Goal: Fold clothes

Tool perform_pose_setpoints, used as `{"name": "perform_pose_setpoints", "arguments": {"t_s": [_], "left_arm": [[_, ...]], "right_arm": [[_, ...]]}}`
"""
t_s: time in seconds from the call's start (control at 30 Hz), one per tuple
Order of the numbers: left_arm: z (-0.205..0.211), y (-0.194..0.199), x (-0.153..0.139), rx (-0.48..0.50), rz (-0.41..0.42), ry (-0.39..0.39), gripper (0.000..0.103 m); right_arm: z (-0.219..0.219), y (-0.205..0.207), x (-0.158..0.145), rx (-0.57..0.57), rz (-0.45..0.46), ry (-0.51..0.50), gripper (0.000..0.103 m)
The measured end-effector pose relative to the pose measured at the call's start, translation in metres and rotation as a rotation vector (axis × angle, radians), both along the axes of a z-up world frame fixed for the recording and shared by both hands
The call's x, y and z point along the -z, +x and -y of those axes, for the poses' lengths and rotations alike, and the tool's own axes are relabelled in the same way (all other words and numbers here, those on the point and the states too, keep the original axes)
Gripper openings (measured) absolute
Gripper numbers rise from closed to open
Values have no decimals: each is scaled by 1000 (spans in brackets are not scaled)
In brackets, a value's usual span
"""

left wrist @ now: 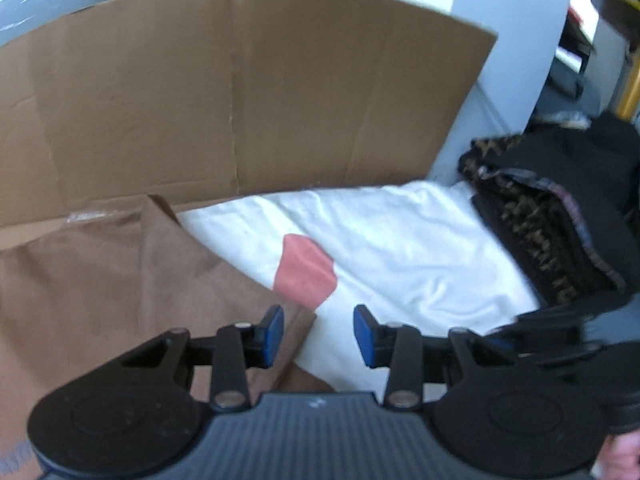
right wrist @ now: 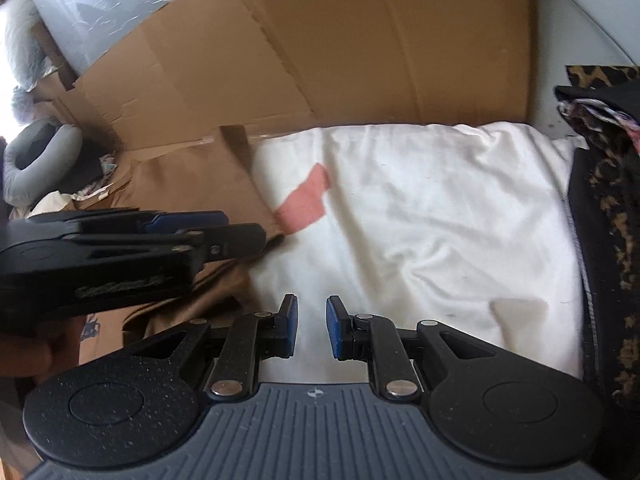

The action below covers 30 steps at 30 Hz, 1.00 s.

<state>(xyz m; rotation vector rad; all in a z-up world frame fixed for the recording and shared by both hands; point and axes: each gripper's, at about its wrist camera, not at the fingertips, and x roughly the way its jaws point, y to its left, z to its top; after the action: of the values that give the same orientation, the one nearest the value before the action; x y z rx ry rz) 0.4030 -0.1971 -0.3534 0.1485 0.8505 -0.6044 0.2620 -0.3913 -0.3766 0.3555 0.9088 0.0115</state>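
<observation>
Between folds: your left claw and right claw both gape, holding nothing. Next, pinch the brown garment's edge beside the white sheet.

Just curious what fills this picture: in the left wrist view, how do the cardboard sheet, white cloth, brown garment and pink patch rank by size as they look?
1. cardboard sheet
2. white cloth and brown garment: look alike, unranked
3. pink patch
</observation>
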Motion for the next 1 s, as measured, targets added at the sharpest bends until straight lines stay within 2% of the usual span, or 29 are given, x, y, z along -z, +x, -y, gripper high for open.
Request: {"name": "perform_pose_setpoints", "arguments": {"t_s": [0.13,0.33,0.37,0.4,0.43,0.5,0.57,0.67,0.73,1.0], "left_arm": [[8,13,17,-17,-32,39,41],[6,20,32,-58,-48,41,38],[6,20,32,-63,-44,48,33],[5,20,32,-74,-40,54,21],[2,22,32,-95,-42,52,15],[-6,27,29,-118,-71,25,5],[-19,32,24,-124,-99,-34,4],[-43,30,9,-137,-77,-93,4],[-66,31,1,-167,-93,-142,3],[-136,38,-27,-278,-82,-182,3]], "right_arm": [[11,-4,3,38,-20,5,22],[11,-2,5,47,-33,4,22],[10,-1,5,51,-32,2,22],[9,1,4,53,-32,2,22],[7,4,3,52,-31,4,22],[4,10,0,41,-24,5,22],[0,18,-5,28,-9,2,22],[-5,31,-12,6,10,-2,22],[-10,41,-15,-8,14,-8,22],[-38,81,-30,-79,10,-24,22]]}}
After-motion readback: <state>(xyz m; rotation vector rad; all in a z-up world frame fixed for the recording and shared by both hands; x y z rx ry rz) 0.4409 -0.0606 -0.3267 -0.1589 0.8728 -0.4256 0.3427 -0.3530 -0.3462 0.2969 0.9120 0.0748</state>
